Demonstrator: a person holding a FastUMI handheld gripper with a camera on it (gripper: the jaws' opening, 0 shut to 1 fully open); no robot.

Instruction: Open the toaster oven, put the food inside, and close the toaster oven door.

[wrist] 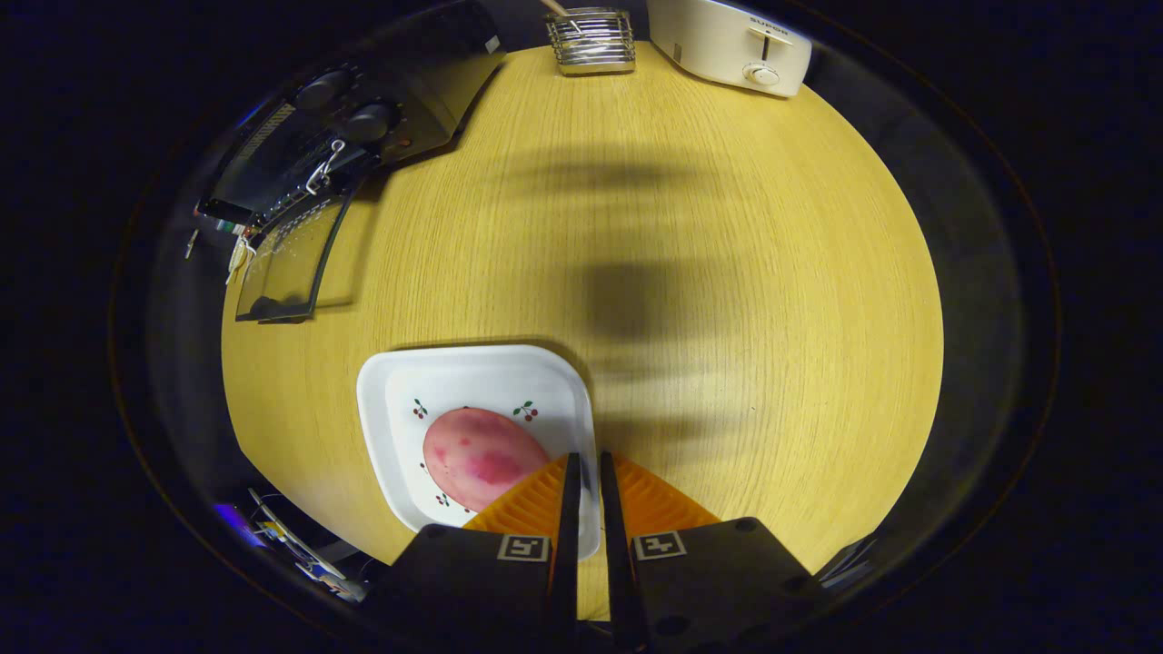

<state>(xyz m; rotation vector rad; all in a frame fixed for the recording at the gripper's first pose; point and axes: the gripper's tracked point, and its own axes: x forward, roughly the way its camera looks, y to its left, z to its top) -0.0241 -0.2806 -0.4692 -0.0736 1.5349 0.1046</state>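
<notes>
Yellow wood-grain table (690, 227), pink food on a plate, oven door already hanging open.

The gripper (582, 468) sits above the near edge of the table with its two fingers nearly touching, just a thin slit between them and nothing held in it. The food (477, 454), a reddish-pink oval lump, lies on a white square plate (382, 400) with little cherry prints, just ahead of the fingers and off to their left, with one finger overlapping its near end in the gripper view. The black toaster oven (382, 100) stands at the far left corner, its glass door (291, 263) dropped down toward the table. Far beyond the fingers are a wire rack (591, 41) and a white toaster (727, 41).
</notes>
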